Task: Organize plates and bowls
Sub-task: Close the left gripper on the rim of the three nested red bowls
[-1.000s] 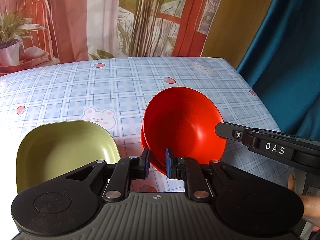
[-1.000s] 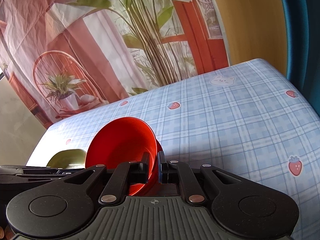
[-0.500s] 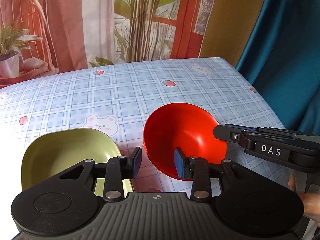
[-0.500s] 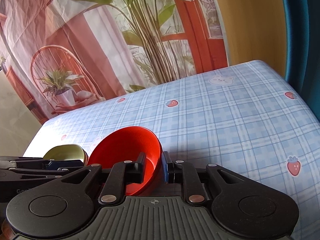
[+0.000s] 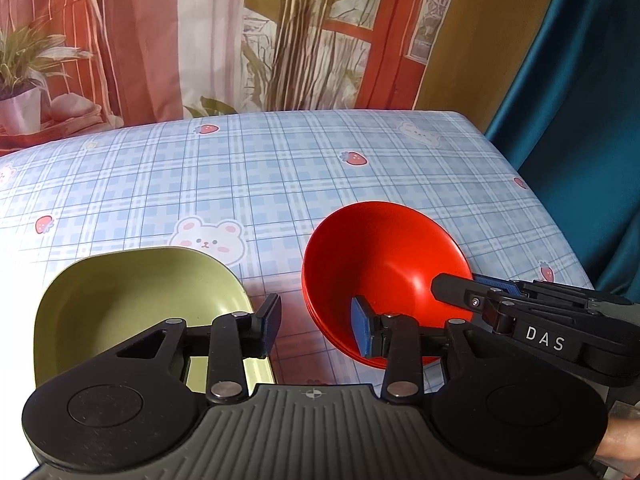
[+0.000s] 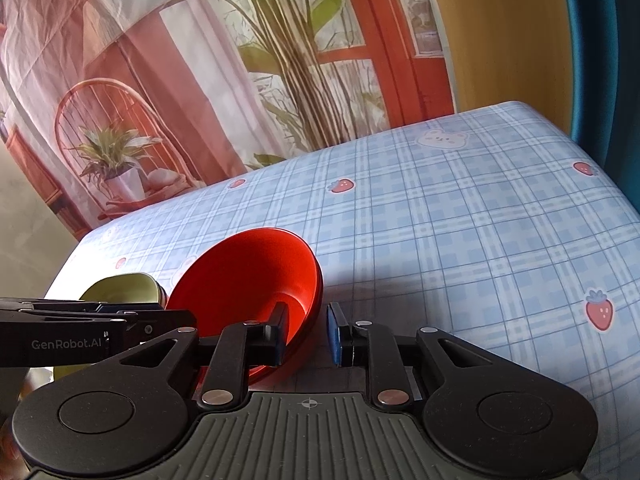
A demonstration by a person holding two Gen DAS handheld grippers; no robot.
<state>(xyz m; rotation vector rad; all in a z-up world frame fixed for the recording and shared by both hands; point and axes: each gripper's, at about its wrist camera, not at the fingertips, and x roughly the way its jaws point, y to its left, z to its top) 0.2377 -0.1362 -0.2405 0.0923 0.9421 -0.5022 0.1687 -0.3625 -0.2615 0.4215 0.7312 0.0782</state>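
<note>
Ahead and to the left of the left gripper lies a pale green, rounded-square plastic plate on the blue plaid tablecloth with bears and strawberries; the plate's near edge is hidden behind the gripper's left linkage. This gripper's blue-padded jaws stand wide apart and hold nothing, the right pad sitting in front of the near rim of a stack of glossy red round bowls. How many bowls are nested cannot be made out; only layered rims show at the near side. Farther right, the right gripper has its jaws parted, straddling the red stack's rim without clamping it, one pad inside the top bowl and one outside. From its camera the green plate is mostly concealed behind the other tool.
</note>
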